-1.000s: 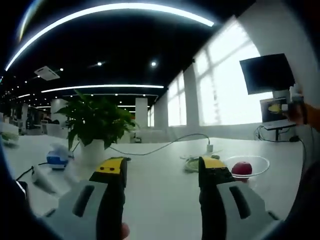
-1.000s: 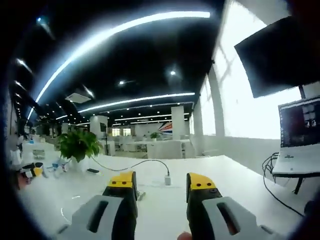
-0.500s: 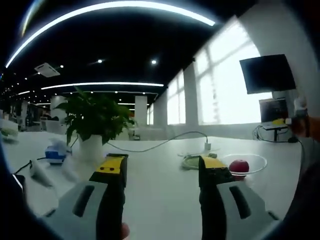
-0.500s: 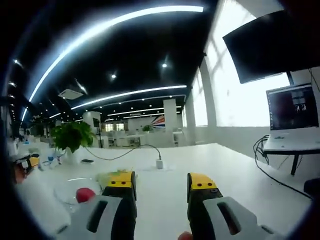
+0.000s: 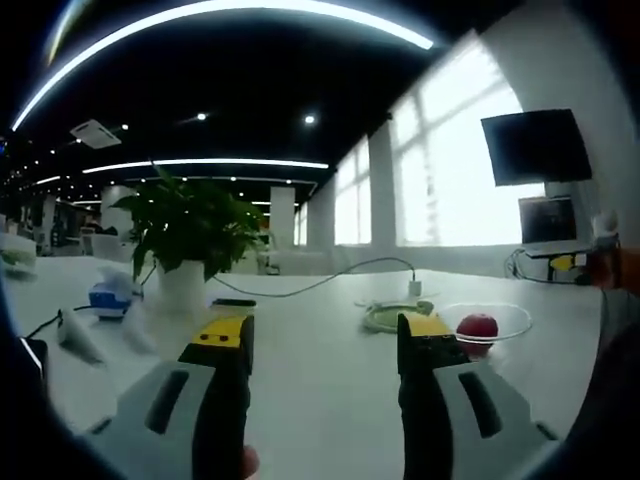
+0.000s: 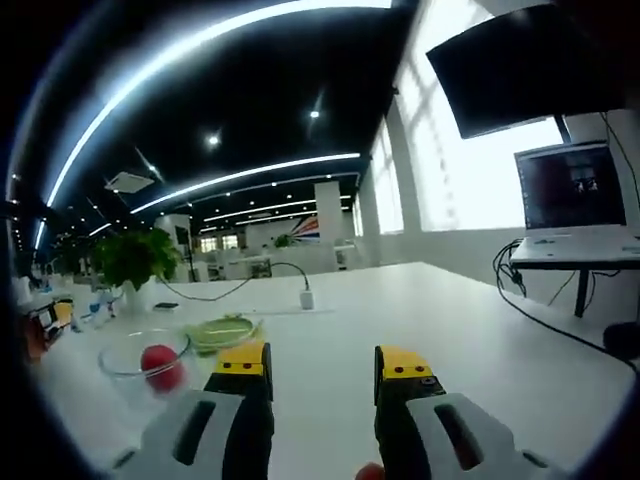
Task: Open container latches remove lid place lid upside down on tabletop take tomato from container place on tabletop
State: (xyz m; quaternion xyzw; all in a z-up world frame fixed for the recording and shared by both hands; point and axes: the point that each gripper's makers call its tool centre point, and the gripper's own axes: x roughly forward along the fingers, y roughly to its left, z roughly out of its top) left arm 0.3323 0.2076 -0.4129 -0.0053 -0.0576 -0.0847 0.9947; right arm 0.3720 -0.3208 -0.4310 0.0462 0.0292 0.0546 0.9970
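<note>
A red tomato [image 5: 478, 327] sits inside a clear, lidless container [image 5: 510, 325] on the white table, just right of my left gripper [image 5: 325, 335], which is open with nothing between its yellow-tipped jaws. The green-rimmed lid [image 5: 396, 315] lies flat on the table behind the container. In the right gripper view the same tomato [image 6: 160, 365] in its container [image 6: 135, 351] lies to the left, with the lid [image 6: 220, 331] beyond it. My right gripper [image 6: 322, 365] is open and holds nothing, to the right of both.
A potted plant [image 5: 190, 240] stands at the left with a small black item and a white cable [image 5: 330, 280] behind it. A tissue pack [image 5: 105, 295] lies far left. A wall monitor [image 6: 510, 70] and a laptop [image 6: 572, 205] with cables stand at the right.
Both cameras have shifted. The right gripper view swung left, bringing the container, tomato and lid into sight and closer. In the left gripper view the scene barely drifted.
</note>
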